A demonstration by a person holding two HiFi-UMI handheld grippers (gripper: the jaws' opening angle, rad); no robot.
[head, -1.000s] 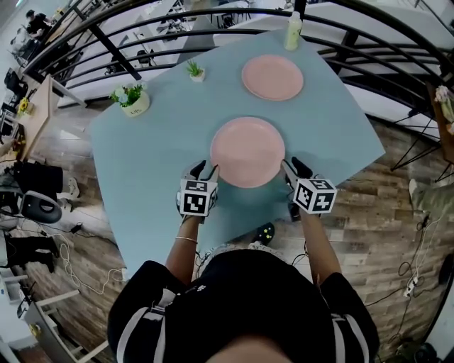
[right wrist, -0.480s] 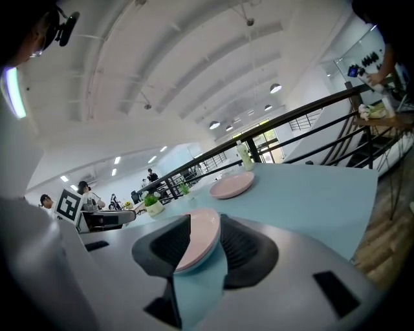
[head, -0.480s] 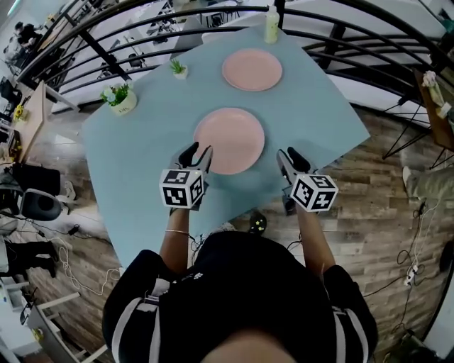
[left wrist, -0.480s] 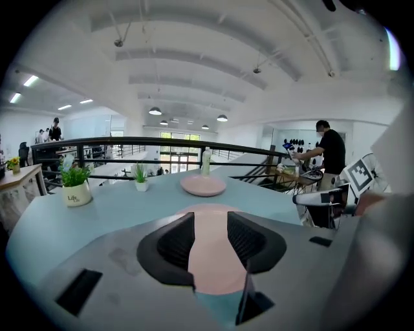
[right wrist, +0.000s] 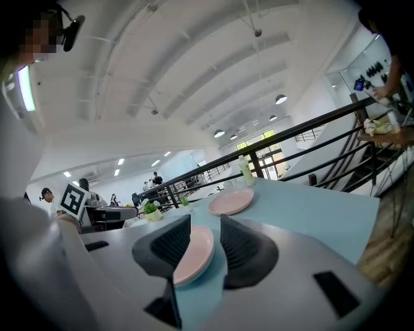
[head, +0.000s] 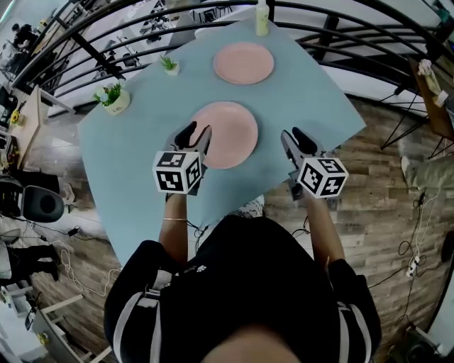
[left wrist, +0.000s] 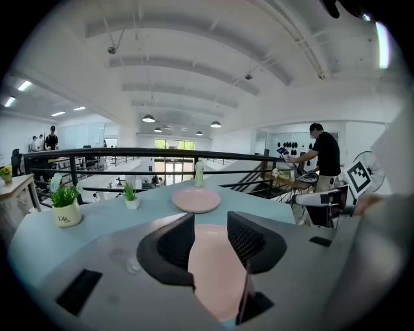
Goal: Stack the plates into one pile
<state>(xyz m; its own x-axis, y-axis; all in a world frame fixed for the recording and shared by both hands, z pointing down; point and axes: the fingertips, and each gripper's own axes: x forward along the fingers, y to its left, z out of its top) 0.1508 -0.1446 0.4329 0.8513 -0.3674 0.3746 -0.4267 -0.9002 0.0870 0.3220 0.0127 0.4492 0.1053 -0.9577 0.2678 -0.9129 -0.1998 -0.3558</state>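
Observation:
Two pink plates lie apart on the blue table (head: 135,149): a near plate (head: 228,135) and a far plate (head: 243,62). My left gripper (head: 194,136) hovers at the near plate's left rim, jaws open and empty. Between those jaws in the left gripper view (left wrist: 210,226) the near plate (left wrist: 213,275) shows, with the far plate (left wrist: 196,200) beyond. My right gripper (head: 298,143) is open too, off the near plate's right side near the table edge. Its own view (right wrist: 204,226) shows the near plate (right wrist: 194,253) slightly left and the far plate (right wrist: 231,202) ahead.
A bottle (head: 262,19) stands at the table's far edge behind the far plate. Two potted plants (head: 113,98) (head: 169,66) sit at the far left. A black railing (head: 106,53) runs behind the table. Wood floor lies to the right, beyond the table edge.
Both grippers have drawn back from the near plate's front rim. The right one has moved off to the right, leaving a gap. The plate stays on the table.

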